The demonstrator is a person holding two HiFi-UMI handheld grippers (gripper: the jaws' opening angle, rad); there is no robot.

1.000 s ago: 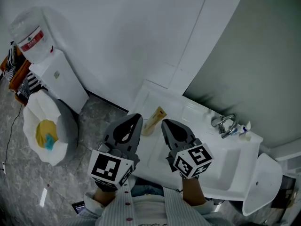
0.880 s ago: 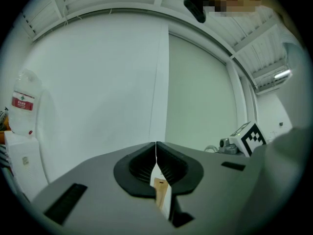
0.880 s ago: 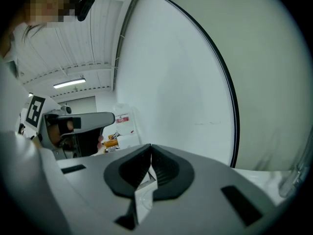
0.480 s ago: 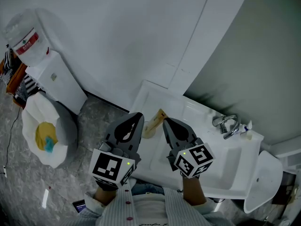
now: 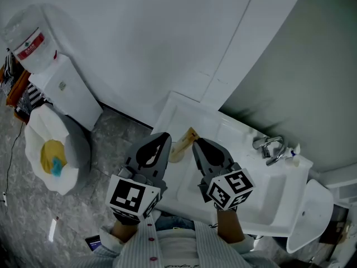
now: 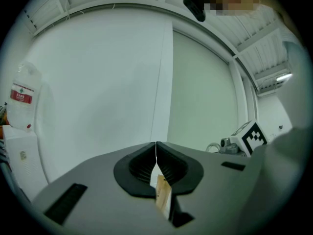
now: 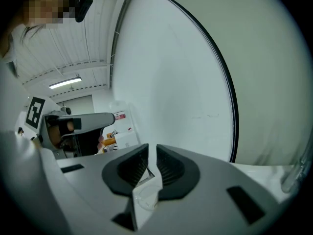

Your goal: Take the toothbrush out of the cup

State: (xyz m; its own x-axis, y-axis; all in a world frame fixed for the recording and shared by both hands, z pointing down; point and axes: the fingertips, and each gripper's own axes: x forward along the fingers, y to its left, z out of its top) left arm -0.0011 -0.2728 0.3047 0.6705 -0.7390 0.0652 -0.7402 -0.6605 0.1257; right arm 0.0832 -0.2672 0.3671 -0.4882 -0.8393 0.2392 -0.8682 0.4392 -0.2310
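At the white washbasin surface (image 5: 268, 197): both grippers crowd one small spot near its left end.
Risk: the small clear plastic cup (image 7: 145, 197) could tip over, or ride up with the brush.
Cause: it looks light, and the right gripper (image 7: 151, 155) has no squeeze on it, so nothing steadies it.
Toothbrush: tan, flat-handled toothbrush (image 6: 163, 195), its lower end seemingly not yet out of the cup.
Left gripper (image 6: 156, 148): closed, tips meeting, the brush pinched between the pads just behind them.
Right gripper: jaws have just been opening and stand a narrow gap apart, with the cup's wall between them, not pressed.
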